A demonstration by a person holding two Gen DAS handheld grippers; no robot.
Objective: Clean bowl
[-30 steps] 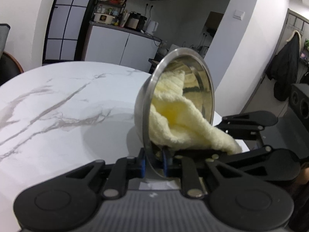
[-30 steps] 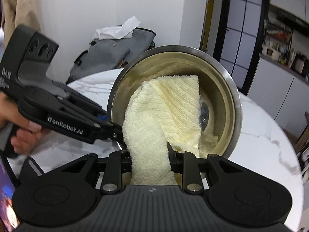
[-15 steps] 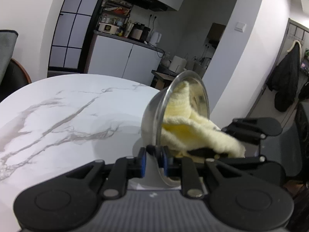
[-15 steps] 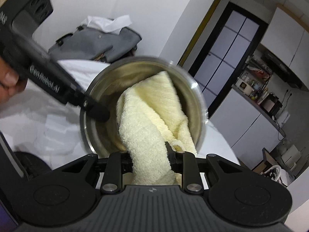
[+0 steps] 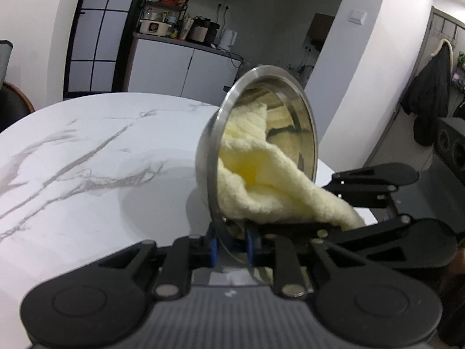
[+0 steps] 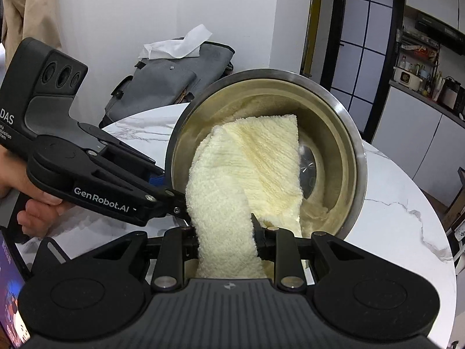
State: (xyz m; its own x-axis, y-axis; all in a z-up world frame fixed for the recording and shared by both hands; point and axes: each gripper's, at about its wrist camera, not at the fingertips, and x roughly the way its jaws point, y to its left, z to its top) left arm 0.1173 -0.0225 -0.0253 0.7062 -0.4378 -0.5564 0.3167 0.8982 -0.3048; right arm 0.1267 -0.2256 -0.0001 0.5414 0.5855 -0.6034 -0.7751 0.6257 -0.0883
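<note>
Since half a second ago the bowl [image 6: 343, 151] has swung back to face the right wrist camera more squarely, its mouth again showing round and wide, and in the left wrist view it stands taller and nearer than it did. The steel bowl is held tipped on its side above the round marble table [image 5: 87, 160], with its opening turned toward the right gripper [image 6: 226, 232]. The left gripper [image 5: 229, 247] is clamped on the bowl's lower rim, one blue pad on the outside wall and the other inside. A bare hand [image 6: 37, 203] grips that tool's handle at the left edge of the right wrist view.

The right gripper is closed tight on a bunched neck of the pale yellow towel [image 6: 255, 168]. From there the cloth runs up into the bowl and spreads flat against its inner wall and bottom. Seen from the left wrist camera, the towel [image 5: 261, 180] spills out over the lower rim toward the right gripper [image 5: 343, 226], which reaches in from the right.

Behind the bowl, a grey bag [image 6: 171, 84] sits at the far side of the table with a white tissue [image 6: 180, 43] lying on top. A dark coat [image 5: 430, 99] hangs on the wall at the right of the left wrist view, and white kitchen cabinets [image 5: 180, 72] stand beyond the table.
</note>
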